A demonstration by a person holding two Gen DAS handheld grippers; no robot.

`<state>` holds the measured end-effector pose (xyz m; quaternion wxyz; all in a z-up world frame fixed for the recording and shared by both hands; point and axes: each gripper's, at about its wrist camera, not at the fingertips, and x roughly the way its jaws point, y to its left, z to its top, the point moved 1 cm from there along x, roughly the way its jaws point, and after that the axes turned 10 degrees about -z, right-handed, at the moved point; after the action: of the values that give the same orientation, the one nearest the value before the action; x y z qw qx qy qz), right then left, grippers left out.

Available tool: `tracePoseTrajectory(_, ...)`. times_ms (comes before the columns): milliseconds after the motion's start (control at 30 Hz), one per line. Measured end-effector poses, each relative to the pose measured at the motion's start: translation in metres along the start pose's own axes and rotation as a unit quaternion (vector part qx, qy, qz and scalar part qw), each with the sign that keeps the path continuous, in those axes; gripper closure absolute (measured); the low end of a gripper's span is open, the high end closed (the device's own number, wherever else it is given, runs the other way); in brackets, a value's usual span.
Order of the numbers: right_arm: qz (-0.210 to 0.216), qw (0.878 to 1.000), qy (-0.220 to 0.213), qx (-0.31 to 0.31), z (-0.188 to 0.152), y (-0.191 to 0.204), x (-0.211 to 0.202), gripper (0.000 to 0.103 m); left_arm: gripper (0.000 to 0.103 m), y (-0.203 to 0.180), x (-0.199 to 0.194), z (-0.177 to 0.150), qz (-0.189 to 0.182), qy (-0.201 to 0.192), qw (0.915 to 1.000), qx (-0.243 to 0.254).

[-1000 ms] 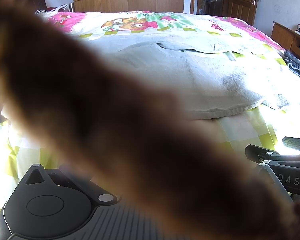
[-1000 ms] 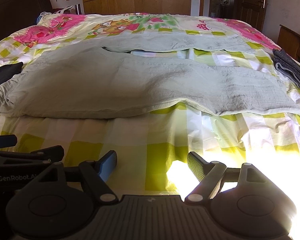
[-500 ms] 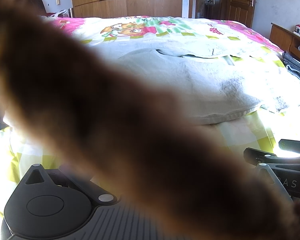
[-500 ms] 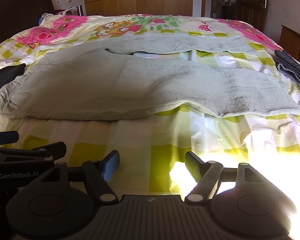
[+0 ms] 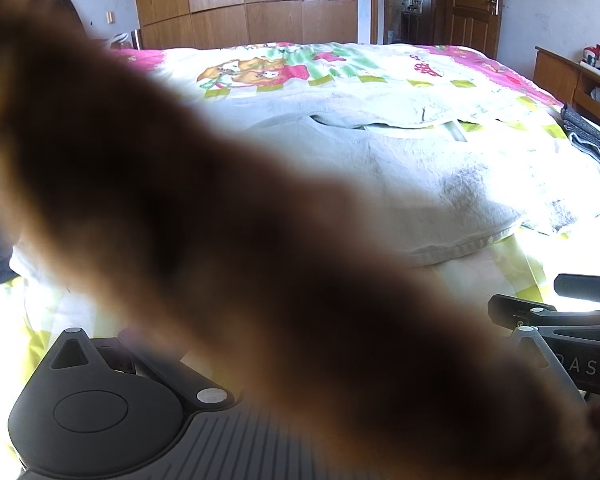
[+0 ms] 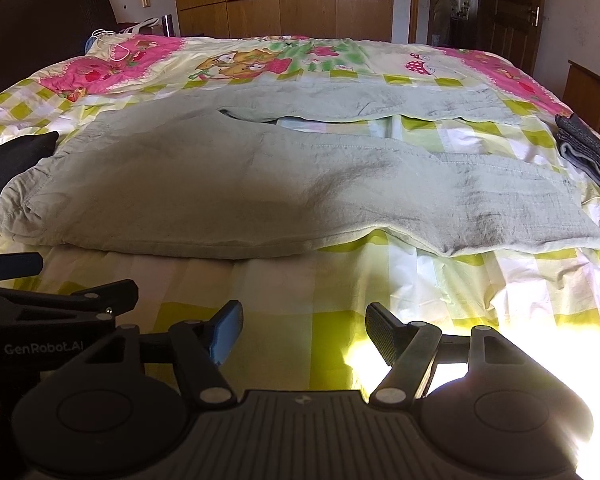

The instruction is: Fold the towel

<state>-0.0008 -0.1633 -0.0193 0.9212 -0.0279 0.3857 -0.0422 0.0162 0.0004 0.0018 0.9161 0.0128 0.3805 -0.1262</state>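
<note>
The right claw (image 6: 300,334) hovers low over the bed (image 6: 320,292), its fingers spread wide with nothing between them. Ahead of it, a short way off, the pale green towel (image 6: 236,184) lies across the checked bedspread, loosely doubled over and uneven: its near hem runs crosswise in front of the claw, bulging thick ahead and to the left and tapering to a flat corner ahead and to the right. The left claw (image 6: 56,304) sits just to the left of the right one; in its own view a blurred brown shape (image 5: 220,240), close against the lens, hides the fingers, so I cannot tell whether it is open or closed. A folded dark grey cloth (image 6: 588,148) rests far ahead to the right, at the bed's edge. This looks like the approach stage, neither claw touching the towel yet. The next move likely calls for carrying each claw forward to a near corner or hem, pinching a single layer, and keeping the cloth taut so the fold lands square.
</note>
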Motion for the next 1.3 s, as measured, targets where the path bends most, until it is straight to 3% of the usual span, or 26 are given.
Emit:
tracePoseTrajectory(433, 0.016, 0.999, -0.014, -0.033, 0.025, 0.031, 0.004, 0.026, 0.0, 0.031, -0.003, 0.012, 0.008, -0.009, 0.9998, -0.017)
tracePoseTrajectory(633, 0.075, 0.995, -0.026, -0.067, 0.042, 0.07, 0.003, 0.026, 0.0, 0.064, -0.013, 0.022, 0.013, -0.001, 0.9999, -0.005)
tracePoseTrajectory(833, 0.154, 0.972, -0.057, -0.169, 0.058, 0.152, 0.003, 0.026, 0.0, 0.129, -0.029, 0.02, 0.066, 0.0, 0.9978, -0.011)
tracePoseTrajectory(967, 0.176, 0.951, -0.073, -0.245, 0.061, 0.211, 0.013, 0.026, 0.0, 0.171, -0.021, 0.022, 0.095, 0.01, 0.9953, -0.013)
tracePoseTrajectory(1100, 0.185, 0.936, -0.055, -0.294, 0.061, 0.254, 0.034, 0.031, 0.002, 0.203, -0.005, 0.025, 0.106, 0.018, 0.9942, -0.009)
tracePoseTrajectory(1167, 0.201, 0.929, -0.047, -0.307, 0.058, 0.267, 0.037, 0.039, 0.006, 0.216, 0.0, 0.026, 0.09, 0.02, 0.9957, -0.014)
tracePoseTrajectory(1267, 0.188, 0.925, -0.037, -0.329, 0.053, 0.284, 0.042, 0.059, 0.032, 0.23, 0.003, 0.021, 0.061, 0.029, 0.9975, -0.018)
tracePoseTrajectory(1300, 0.188, 0.924, -0.03, -0.331, 0.052, 0.289, 0.042, 0.068, 0.05, 0.235, 0.005, 0.019, 0.057, 0.035, 0.9975, -0.025)
